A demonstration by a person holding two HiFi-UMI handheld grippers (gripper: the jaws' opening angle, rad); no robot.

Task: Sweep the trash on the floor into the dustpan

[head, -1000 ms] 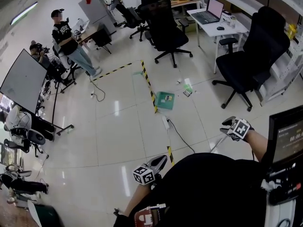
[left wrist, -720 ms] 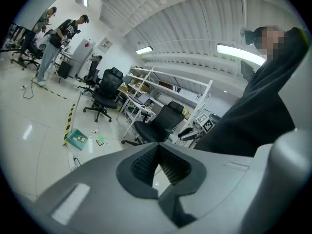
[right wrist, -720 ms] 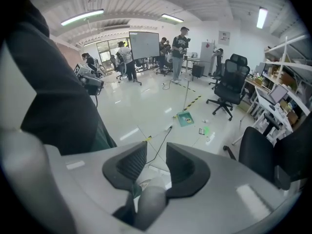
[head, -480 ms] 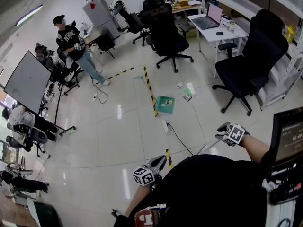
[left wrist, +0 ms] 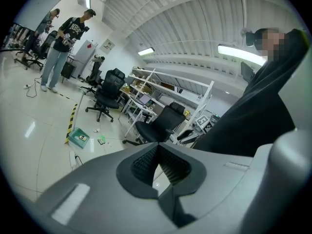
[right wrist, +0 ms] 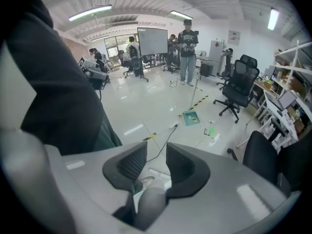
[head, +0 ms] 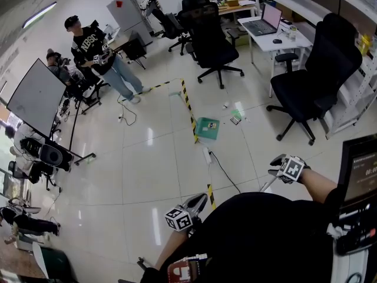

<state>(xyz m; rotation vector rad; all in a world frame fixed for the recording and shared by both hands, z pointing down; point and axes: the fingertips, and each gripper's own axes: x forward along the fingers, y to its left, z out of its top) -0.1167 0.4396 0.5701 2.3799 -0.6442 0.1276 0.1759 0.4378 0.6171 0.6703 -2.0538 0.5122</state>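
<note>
Out on the floor (head: pixel 147 175), beside the striped tape (head: pixel 188 108), we see the green dustpan (head: pixel 206 127), with trash scraps (head: pixel 235 117) just right of it. The jaws of our right gripper (head: pixel 274 168) pinch a grey handle (right wrist: pixel 148 204); those of our left gripper (head: pixel 199 202) are pressed together at the tips.

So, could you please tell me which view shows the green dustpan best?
The head view: it looks down on the green dustpan, unobstructed beside the striped floor tape. The right gripper view shows it small and distant; the left gripper view too, at its left side.
</note>
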